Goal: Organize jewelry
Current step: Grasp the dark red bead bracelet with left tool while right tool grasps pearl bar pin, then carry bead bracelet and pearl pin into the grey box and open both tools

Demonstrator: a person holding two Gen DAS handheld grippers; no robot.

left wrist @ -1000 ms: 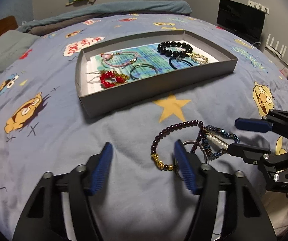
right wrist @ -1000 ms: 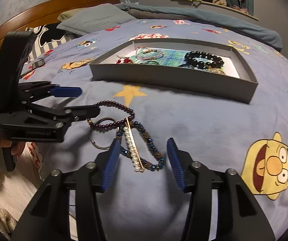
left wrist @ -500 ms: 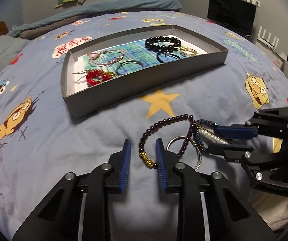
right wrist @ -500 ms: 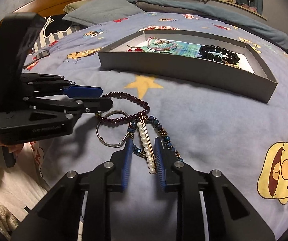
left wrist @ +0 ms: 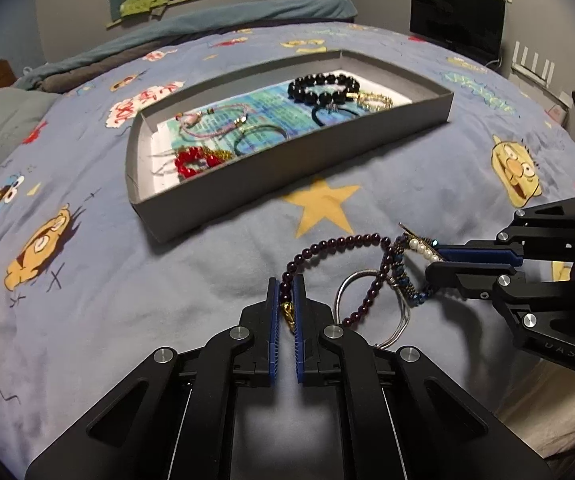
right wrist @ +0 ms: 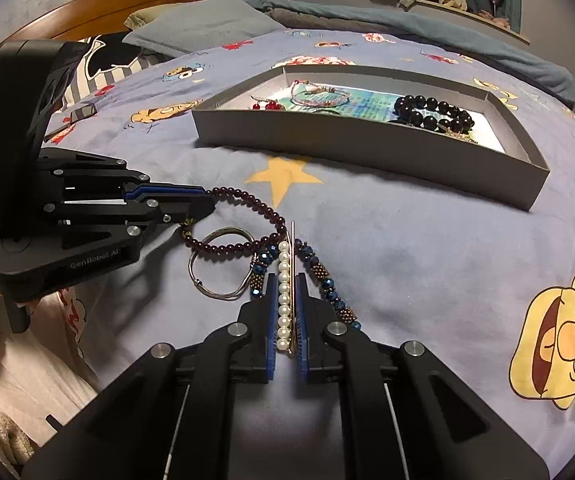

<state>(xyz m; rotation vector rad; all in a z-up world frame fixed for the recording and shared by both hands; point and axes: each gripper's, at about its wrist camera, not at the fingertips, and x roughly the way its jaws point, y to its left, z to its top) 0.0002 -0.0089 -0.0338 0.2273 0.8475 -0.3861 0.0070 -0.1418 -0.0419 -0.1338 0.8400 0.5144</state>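
1. Bed (left wrist: 127,300) with cartoon-print blue cover carries everything.
2. We have the left gripper (left wrist: 286,292) clamped on the dark-red bead bracelet (left wrist: 339,242), at its gold charm.
3. Our right gripper (right wrist: 287,312) is pinched on the pearl bar (right wrist: 283,292), lying across the blue beaded bracelet (right wrist: 329,284).
4. Wire ring (right wrist: 217,268) lies tangled beside them.
5. Grey tray (left wrist: 287,168) beyond already holds several bracelets.

You have a dark maroon beaded bracelet (left wrist: 339,243) with a gold charm, a white pearl pin (right wrist: 284,296), a grey tray (left wrist: 287,168), and a blue bedspread (left wrist: 127,280) patterned with yellow cartoon faces and stars.
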